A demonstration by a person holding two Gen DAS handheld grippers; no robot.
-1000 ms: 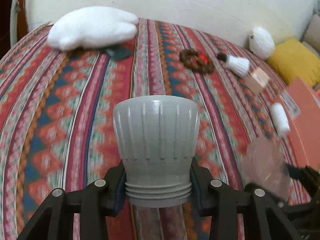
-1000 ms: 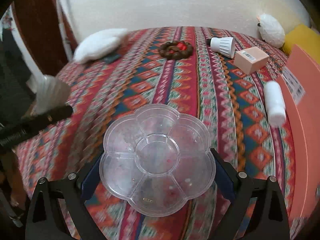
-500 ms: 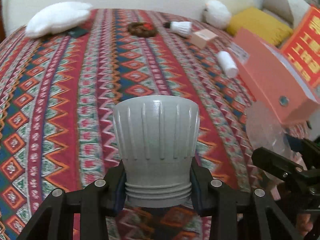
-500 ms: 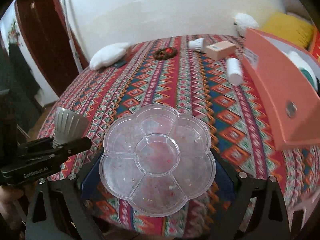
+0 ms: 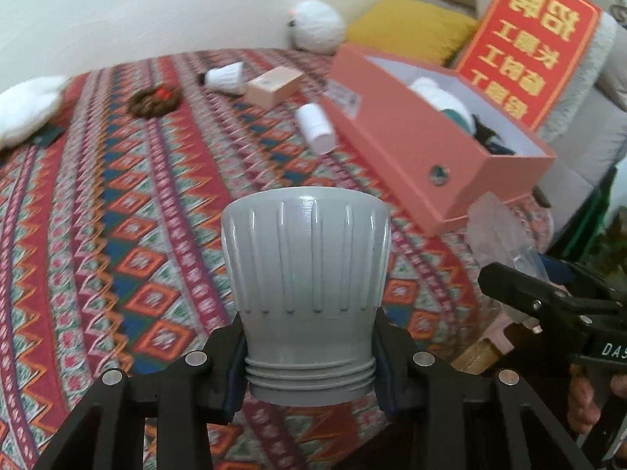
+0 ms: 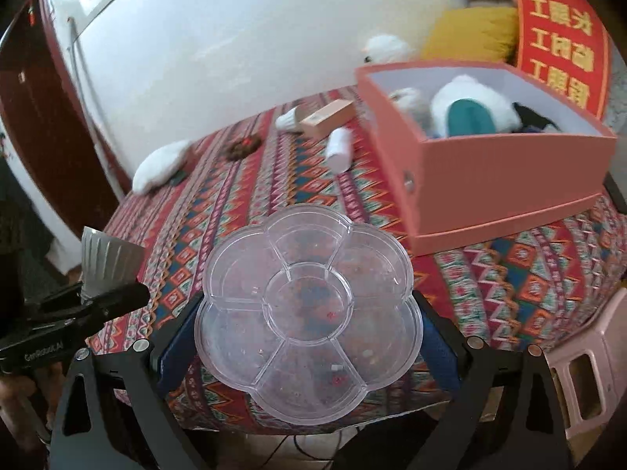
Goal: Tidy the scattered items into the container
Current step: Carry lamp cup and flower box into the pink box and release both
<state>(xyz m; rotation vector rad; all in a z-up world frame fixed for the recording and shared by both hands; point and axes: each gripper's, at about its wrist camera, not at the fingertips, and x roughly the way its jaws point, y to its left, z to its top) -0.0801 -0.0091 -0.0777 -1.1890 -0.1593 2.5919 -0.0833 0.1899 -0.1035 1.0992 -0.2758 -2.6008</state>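
My left gripper (image 5: 307, 368) is shut on a grey ribbed bulb housing (image 5: 305, 282), held upright above the patterned bedspread (image 5: 117, 235). A clear flower-shaped compartment tray (image 6: 307, 313) sits in my right gripper (image 6: 307, 329), which is shut on its sides. The open salmon-pink box (image 5: 431, 133) (image 6: 490, 164) lies ahead to the right, with a white plush toy (image 6: 470, 109) and dark items inside. In the right wrist view the left gripper (image 6: 84, 305) with the grey housing (image 6: 107, 262) shows at the left. The right gripper (image 5: 548, 305) with the tray shows edge-on at the left wrist view's right side.
On the bedspread lie a white cylinder bottle (image 5: 317, 129), a small tan box (image 5: 274, 86), a white bulb housing (image 5: 225, 76), a brown beaded ring (image 5: 156, 102) and a white plush (image 5: 23, 109). A red sign (image 5: 525, 35), yellow cushion (image 5: 407, 27) and pink stool (image 6: 580, 372) stand around.
Both grippers have swung right and pulled back toward the bed's near edge with their loads. The pink box now shows its open inside in both views.
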